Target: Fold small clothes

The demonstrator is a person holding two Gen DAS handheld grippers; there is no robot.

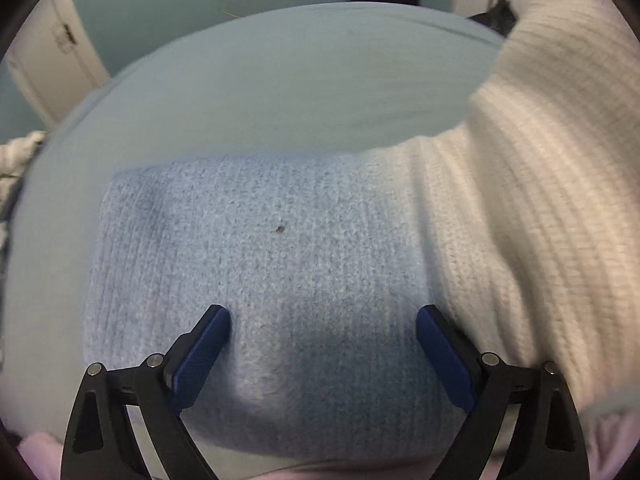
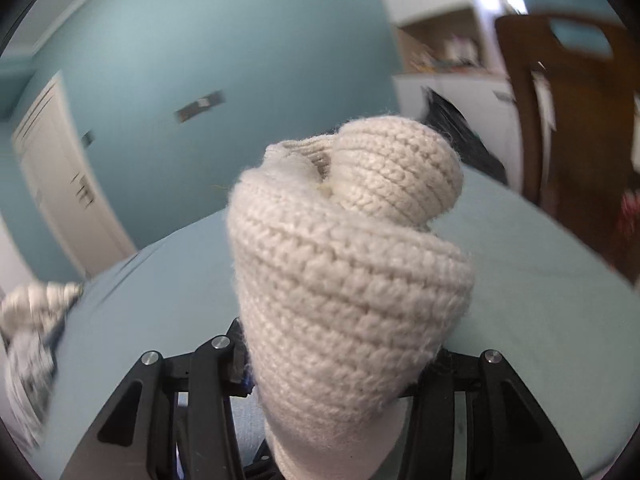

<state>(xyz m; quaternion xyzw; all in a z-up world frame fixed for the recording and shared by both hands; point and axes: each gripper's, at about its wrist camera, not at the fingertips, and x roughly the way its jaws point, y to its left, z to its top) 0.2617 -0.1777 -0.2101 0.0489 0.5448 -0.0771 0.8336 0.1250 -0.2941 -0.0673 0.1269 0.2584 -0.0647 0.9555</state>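
Left gripper (image 1: 323,330) nearest lens: blue pads (image 1: 208,344) spread wide, nothing between them, hovering over light-blue knit (image 1: 260,248) lying flat on pale blue sheet (image 1: 280,92). Cream knit (image 1: 540,200) runs from blue piece up to right. Right gripper (image 2: 340,380) clamped on bunched cream knit, lifted off sheet.
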